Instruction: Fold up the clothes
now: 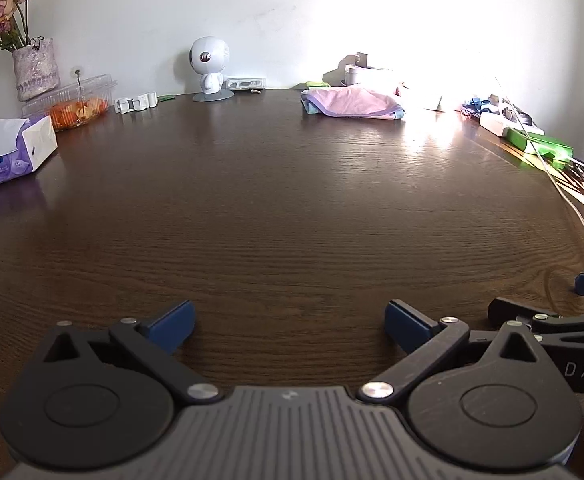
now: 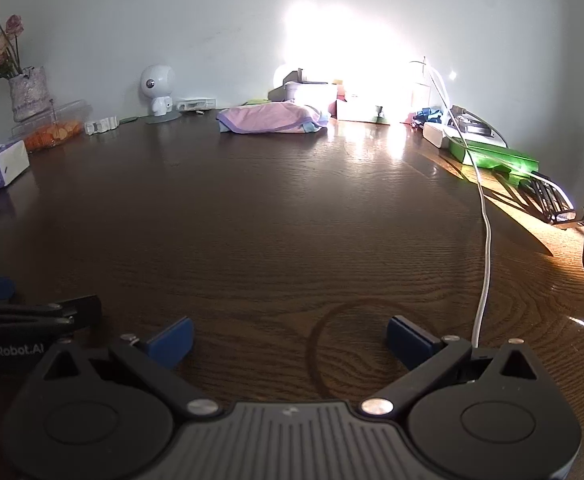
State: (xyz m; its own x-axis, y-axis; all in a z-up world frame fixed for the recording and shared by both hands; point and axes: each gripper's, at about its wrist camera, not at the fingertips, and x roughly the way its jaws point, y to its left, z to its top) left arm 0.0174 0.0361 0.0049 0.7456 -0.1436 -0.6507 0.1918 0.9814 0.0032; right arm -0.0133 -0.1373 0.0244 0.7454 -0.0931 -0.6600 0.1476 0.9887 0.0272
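Note:
A folded pink and lilac garment (image 1: 352, 103) lies at the far side of the dark wooden table (image 1: 275, 208), to the right of centre; it also shows in the right wrist view (image 2: 269, 119). My left gripper (image 1: 289, 326) is open and empty, low over the near table edge, far from the garment. My right gripper (image 2: 289, 340) is open and empty too, just to the right of the left one. The right gripper's fingers (image 1: 532, 318) show at the right edge of the left wrist view.
A tissue pack (image 1: 13, 151), a vase of roses (image 1: 35, 68) and a plastic food box (image 1: 77, 104) stand far left. A white robot figure (image 1: 208, 68) stands at the back. Boxes, green items (image 2: 492, 156) and a white cable (image 2: 486, 240) crowd the right side.

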